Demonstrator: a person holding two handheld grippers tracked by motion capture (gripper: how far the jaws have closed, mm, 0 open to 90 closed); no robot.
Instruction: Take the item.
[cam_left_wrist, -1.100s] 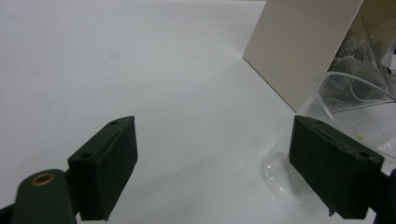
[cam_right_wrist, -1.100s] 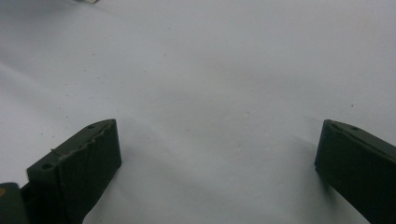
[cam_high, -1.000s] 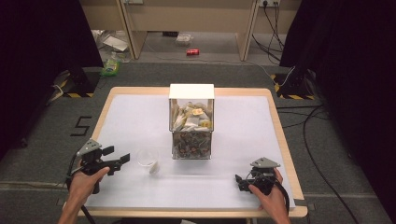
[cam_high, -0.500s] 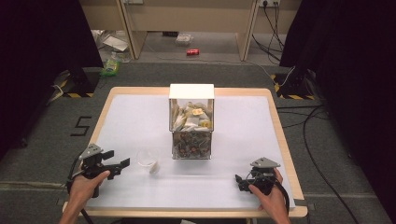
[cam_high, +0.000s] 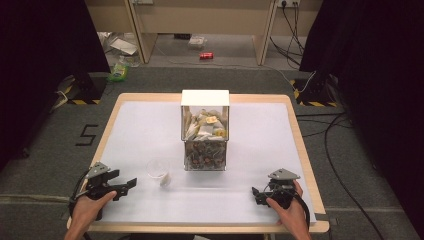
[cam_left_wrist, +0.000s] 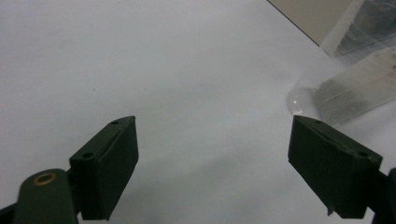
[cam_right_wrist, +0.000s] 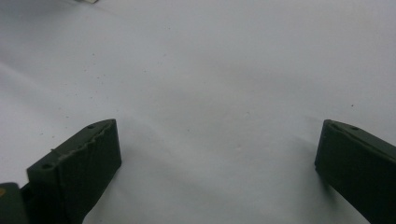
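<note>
Both tongs lower, nearer person.

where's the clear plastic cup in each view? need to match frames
High view: clear plastic cup lies on its side, lower left of centre, between left gripper and box.
Left gripper view: right edge, past the right jaw.
Right gripper view: not in it.
Shared landmark: clear box.

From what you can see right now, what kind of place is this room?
Probably a lab or studio set up for recording handling work. A lone table with a white top stands between black curtains, cables run over the grey carpet, and hazard tape marks stand bases.
</note>
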